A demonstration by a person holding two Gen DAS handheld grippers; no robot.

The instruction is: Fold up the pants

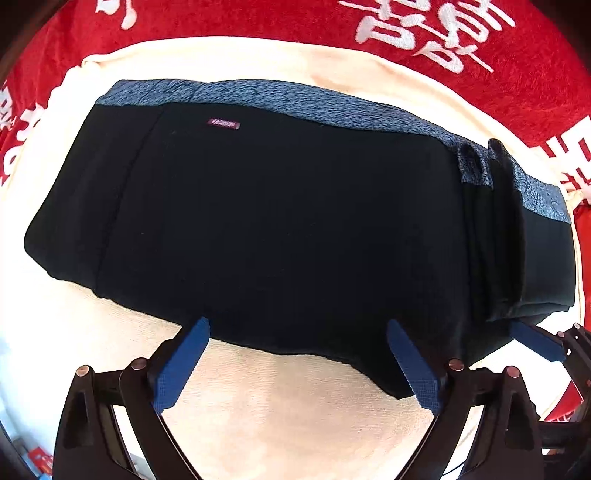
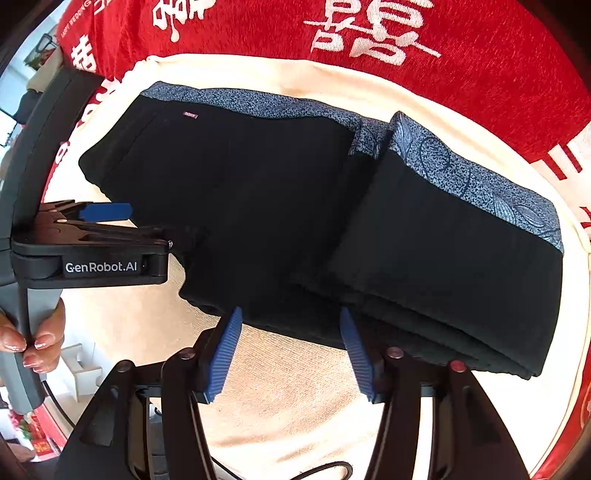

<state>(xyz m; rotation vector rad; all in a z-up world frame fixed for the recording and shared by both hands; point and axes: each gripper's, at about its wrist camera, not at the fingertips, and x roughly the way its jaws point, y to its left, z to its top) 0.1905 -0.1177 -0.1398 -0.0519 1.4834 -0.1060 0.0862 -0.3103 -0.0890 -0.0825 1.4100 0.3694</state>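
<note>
Left claw point(image 1: 297, 363) is spread about as wide as it goes, its blue pads point(image 1: 181, 365) straddling the near hem of the pants point(image 1: 258, 221) without pinching anything, one pad over the cream towel point(image 1: 277, 417) and the other right at the black fabric's edge. Right claw point(image 2: 290, 350) is roughly half open, also empty, pads point(image 2: 223, 354) parked at the near edge of the folded bundle; can't tell if they actually brush the cloth. Just past both claws the pants lie folded flat on the towel, black with a blue patterned waistband point(image 2: 476, 177) along the far side, and a doubled-over layer off to the right. Beyond that is a red cloth point(image 1: 258, 22) with white characters. A hand point(image 2: 35, 339) grips the left claw's handle.
</note>
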